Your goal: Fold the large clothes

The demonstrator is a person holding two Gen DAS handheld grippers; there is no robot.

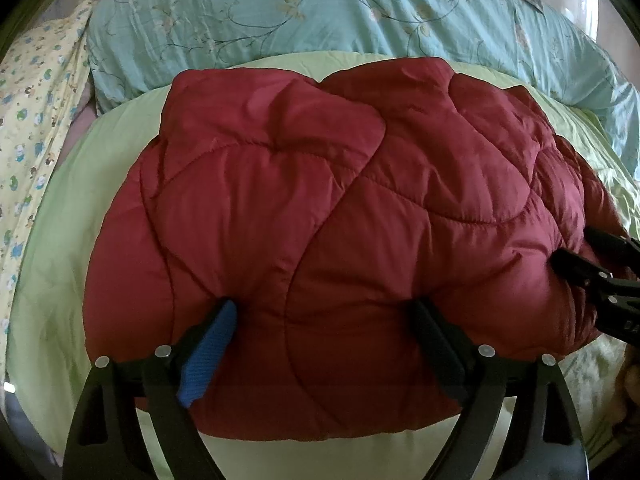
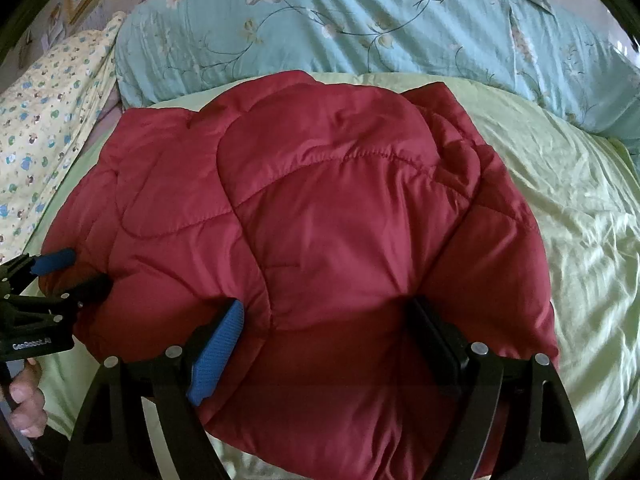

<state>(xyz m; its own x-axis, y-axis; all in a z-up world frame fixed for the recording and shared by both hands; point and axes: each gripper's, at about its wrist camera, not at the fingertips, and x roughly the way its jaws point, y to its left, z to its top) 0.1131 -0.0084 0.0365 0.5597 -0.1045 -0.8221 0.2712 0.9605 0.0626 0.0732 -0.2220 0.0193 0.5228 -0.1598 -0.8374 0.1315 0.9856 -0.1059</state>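
Observation:
A dark red quilted puffer jacket [image 1: 320, 200] lies bunched on a light green bed sheet [image 1: 60, 260]; it also fills the right wrist view [image 2: 320, 220]. My left gripper [image 1: 324, 312] has its jaws wide around the jacket's thick near edge, blue pad [image 1: 212, 348] on the left, black finger on the right, pressing into the padding. My right gripper [image 2: 324, 316] grips the near edge the same way further right. Each gripper shows in the other's view: the right one [image 1: 592, 264] at the far right, the left one [image 2: 68, 276] at the far left.
A teal floral duvet [image 1: 340, 12] is heaped along the back of the bed. A yellow patterned cloth [image 1: 36, 120] lies at the left. Green sheet [image 2: 580, 220] spreads to the right of the jacket. A hand [image 2: 24, 396] holds the left gripper's handle.

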